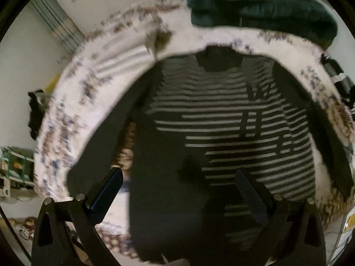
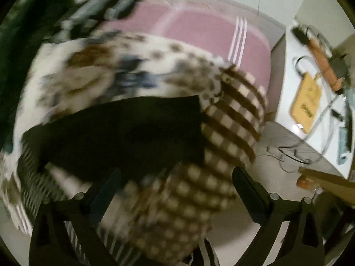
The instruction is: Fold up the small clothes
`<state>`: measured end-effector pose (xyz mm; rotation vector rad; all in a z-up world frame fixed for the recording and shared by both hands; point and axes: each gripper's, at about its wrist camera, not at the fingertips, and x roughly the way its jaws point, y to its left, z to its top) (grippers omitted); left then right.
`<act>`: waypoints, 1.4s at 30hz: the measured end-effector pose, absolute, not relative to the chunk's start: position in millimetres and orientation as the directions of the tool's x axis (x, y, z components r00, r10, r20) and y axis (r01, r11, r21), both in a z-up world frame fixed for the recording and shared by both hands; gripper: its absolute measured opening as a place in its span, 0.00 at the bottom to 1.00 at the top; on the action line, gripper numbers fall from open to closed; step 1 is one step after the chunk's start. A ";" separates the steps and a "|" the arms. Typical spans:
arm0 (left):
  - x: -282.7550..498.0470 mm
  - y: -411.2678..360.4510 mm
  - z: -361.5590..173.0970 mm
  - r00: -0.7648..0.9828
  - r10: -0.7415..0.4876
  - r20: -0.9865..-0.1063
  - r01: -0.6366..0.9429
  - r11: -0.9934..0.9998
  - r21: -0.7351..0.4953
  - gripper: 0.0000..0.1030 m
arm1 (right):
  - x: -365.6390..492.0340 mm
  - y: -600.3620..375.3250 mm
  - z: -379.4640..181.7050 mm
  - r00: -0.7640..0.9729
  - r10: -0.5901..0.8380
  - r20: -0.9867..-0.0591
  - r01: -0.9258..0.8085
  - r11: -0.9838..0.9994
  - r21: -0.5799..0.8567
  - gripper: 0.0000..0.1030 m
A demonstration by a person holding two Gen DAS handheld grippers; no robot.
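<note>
Dark top w/ white stripes (image 1: pixel 221 133) lies spread flat on patterned blanket, neckline at far end.

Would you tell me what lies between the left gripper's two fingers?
In the left wrist view, the left gripper stands open, and the dark part of the striped shirt lies in the gap, over the patterned blanket.

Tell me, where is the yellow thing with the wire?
The yellow device shows only in the right wrist view, on the far right, lying on the white table beside an orange-handled tool, past the checked blanket.
</note>
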<state>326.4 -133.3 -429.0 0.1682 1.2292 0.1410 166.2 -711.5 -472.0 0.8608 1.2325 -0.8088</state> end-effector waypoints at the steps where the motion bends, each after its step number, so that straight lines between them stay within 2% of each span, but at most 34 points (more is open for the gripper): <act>1: 334.1 -134.2 -443.5 0.312 0.206 -0.928 -0.020 0.978 0.210 1.00 | 167.9 -719.7 -487.3 0.144 -0.047 -0.988 0.889 0.445 0.108 0.96; 2: 342.8 -136.9 -460.2 0.295 0.218 -0.930 -0.024 0.975 0.221 1.00 | 169.9 -727.6 -502.8 0.138 -0.033 -0.990 0.896 0.430 0.111 0.94; 4: 360.3 -141.8 -488.3 0.272 0.227 -0.935 -0.032 0.973 0.227 1.00 | 174.3 -740.1 -531.3 0.155 0.012 -0.988 0.906 0.396 0.147 0.82; 6: 373.4 -147.0 -506.6 0.264 0.233 -0.936 -0.032 0.972 0.233 1.00 | 174.7 -744.0 -542.0 0.183 0.016 -0.983 0.916 0.359 0.177 0.76; 7: 379.2 -149.9 -513.3 0.266 0.236 -0.935 -0.030 0.971 0.237 1.00 | 175.5 -742.4 -540.3 0.196 -0.018 -0.980 0.916 0.362 0.176 0.56; 8: 385.4 -153.8 -518.4 0.264 0.238 -0.935 -0.025 0.970 0.240 1.00 | 176.5 -740.0 -537.1 0.187 -0.043 -0.981 0.913 0.375 0.157 0.42; 9: 391.3 -158.7 -521.9 0.264 0.237 -0.935 -0.021 0.971 0.240 1.00 | 178.0 -737.0 -532.9 0.176 -0.072 -0.982 0.907 0.400 0.133 0.12; 10: 394.9 -162.8 -523.2 0.267 0.234 -0.935 -0.014 0.971 0.239 1.00 | 177.7 -734.5 -529.0 0.183 -0.084 -0.979 0.900 0.416 0.132 0.04; 14: 405.3 -181.1 -522.9 0.277 0.226 -0.934 0.029 0.970 0.243 1.00 | 176.3 -727.2 -498.7 0.258 -0.134 -0.957 0.865 0.472 0.167 0.04; 20: 413.1 -199.1 -518.7 0.289 0.197 -0.937 0.068 0.972 0.225 1.00 | 168.4 -770.7 -445.4 0.285 -0.266 -0.921 0.890 0.431 0.151 0.03; 24: 416.2 -208.9 -525.8 0.287 0.180 -0.941 0.087 0.973 0.212 1.00 | 173.8 -820.5 -459.8 0.241 -0.172 -0.955 0.923 0.347 0.170 0.06; 26: 416.6 -212.6 -530.7 0.275 0.172 -0.946 0.093 0.974 0.205 1.00 | 164.1 -834.6 -476.3 0.248 -0.099 -0.964 0.937 0.275 0.213 0.19; 28: 414.8 -214.9 -533.8 0.270 0.168 -0.948 0.097 0.975 0.200 1.00 | 153.6 -831.5 -479.5 0.323 -0.061 -0.944 0.927 0.223 0.303 0.50; 30: 412.7 -215.8 -537.6 0.263 0.166 -0.950 0.101 0.975 0.198 1.00 | 141.4 -821.3 -485.8 0.393 -0.035 -0.919 0.912 0.140 0.385 0.59; 32: 411.1 -214.7 -541.8 0.254 0.165 -0.953 0.101 0.975 0.196 1.00 | 137.2 -810.4 -508.7 0.484 0.032 -0.874 0.874 0.032 0.485 0.59; 34: 410.1 -213.2 -546.6 0.245 0.171 -0.954 0.101 0.974 0.201 1.00 | 140.7 -801.9 -532.2 0.523 0.061 -0.850 0.852 -0.051 0.520 0.59; 38: 408.8 -204.2 -554.1 0.227 0.180 -0.957 0.091 0.975 0.205 1.00 | 161.0 -796.1 -567.3 0.586 0.027 -0.810 0.803 -0.155 0.576 0.57; 39: 409.0 -201.1 -555.0 0.226 0.181 -0.957 0.086 0.975 0.205 1.00 | 169.3 -795.9 -566.0 0.592 -0.008 -0.806 0.796 -0.146 0.587 0.40; 40: 409.0 -198.5 -556.0 0.226 0.183 -0.957 0.083 0.975 0.206 1.00 | 177.3 -796.4 -563.0 0.592 -0.027 -0.806 0.797 -0.131 0.590 0.09; 42: 408.5 -194.9 -558.0 0.226 0.186 -0.956 0.085 0.974 0.210 1.00 | 196.2 -800.0 -549.3 0.563 -0.051 -0.825 0.823 -0.061 0.565 0.09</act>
